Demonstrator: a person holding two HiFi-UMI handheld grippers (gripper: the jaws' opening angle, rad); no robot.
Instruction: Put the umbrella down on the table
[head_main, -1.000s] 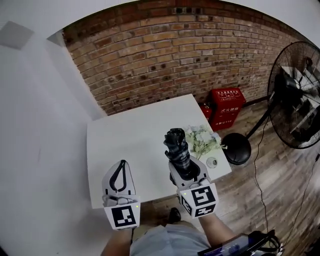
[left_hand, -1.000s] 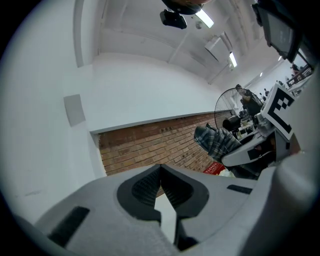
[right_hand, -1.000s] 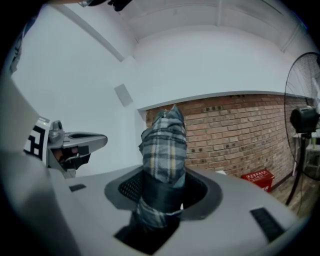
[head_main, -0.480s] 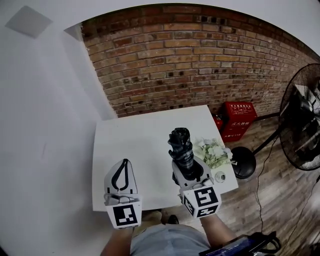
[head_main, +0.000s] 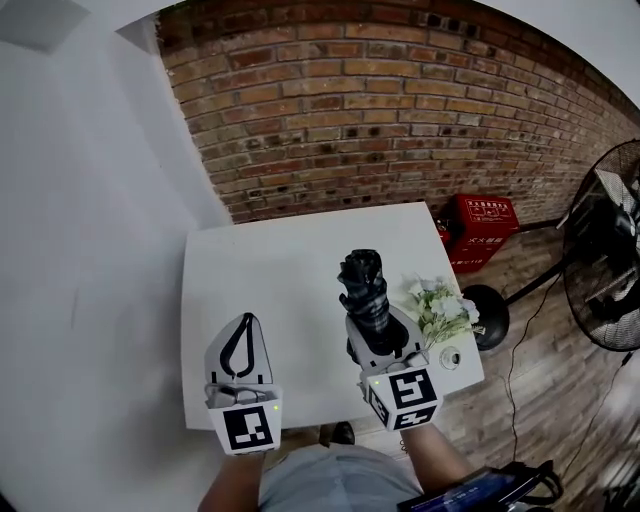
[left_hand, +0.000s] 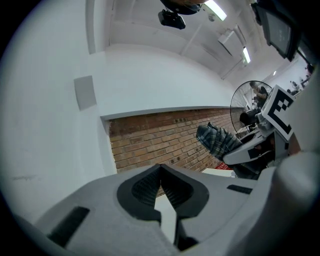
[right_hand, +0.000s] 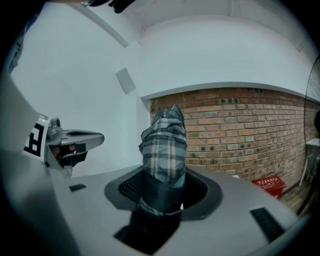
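My right gripper is clenched on the umbrella: folded, dark plaid, strap round its lower end. Right gripper view: the jaws press both sides of the dark lower end, plaid bundle sticks straight out past them at frame centre, brick wall behind it. Head view: umbrella sits centre-right of frame, pointing up-frame toward the wall, overlapping the right half of the white tabletop; it is in my grip, not lying on the tabletop, and I can't tell how high above it. My left gripper is at lower left of the head view, overlapping the tabletop's near left part, well apart from the umbrella. Left gripper view: jaws pressed together at the tips, nothing between them, only a slit of white further back. That view also catches the right gripper and umbrella at right of frame. Both marker cubes face the head camera at the bottom of the frame, side by side. Flowers, white with green leaves, lie at the tabletop's right edge, just beside the right gripper in the frame, not touching the umbrella. A small round thing sits near the tabletop's near right corner. Off the tabletop, right side: fan on a round base, red box against the wall, wood floor.
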